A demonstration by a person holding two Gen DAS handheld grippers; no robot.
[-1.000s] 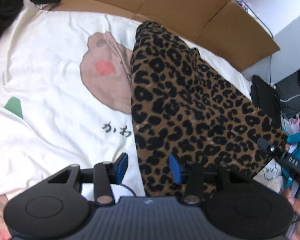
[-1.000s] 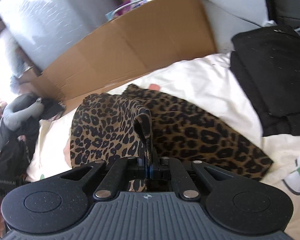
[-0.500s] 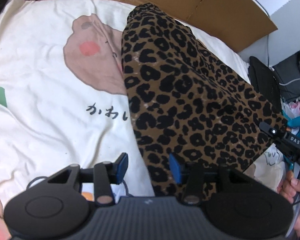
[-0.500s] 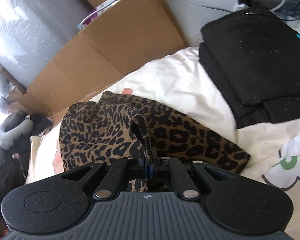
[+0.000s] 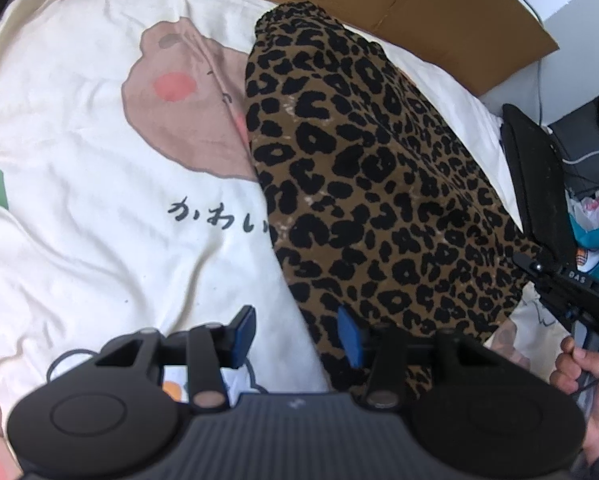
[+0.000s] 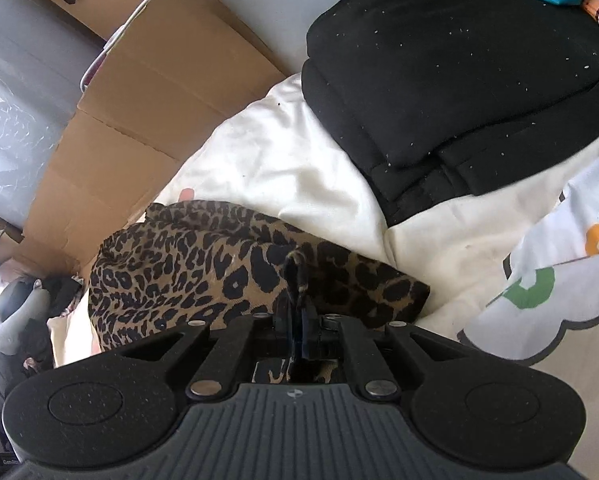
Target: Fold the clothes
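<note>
Swung since a second ago: right-wrist view now tips toward the folded black stack, with more cardboard and less of the grey wall showing; left-wrist view barely shifted, leopard cloth sitting a little further from the lens.

Counted: one leopard-print garment (image 5: 383, 184); one folded black garment (image 6: 451, 92); two grippers; one bare hand (image 5: 591, 392) at the right edge of the left-wrist view, wrapped round a black handle.

Underneath: cream bedspread (image 5: 79, 216) printed with a brown cartoon animal, a pink cheek, black Japanese letters and a green patch; creased, not flat. Around it: flattened cardboard (image 6: 151, 108) propped along the far side; grey wall behind; dark bags and a teal item off to the right in the left-wrist view; dark clothing and a grey neck pillow heaped at the left in the right-wrist view.

Left gripper (image 5: 295, 334): blue pads spread wide, holding nothing, poised over the near edge of the leopard cloth; one pad over bare bedspread, the other over the print.

Right gripper (image 6: 297, 320): pinched tight on a fold of the leopard-print garment, a small loop of cloth standing up between the fingertips; rest of the garment spread on the bedspread ahead and to the left, just beside the black stack but apart from it.
</note>
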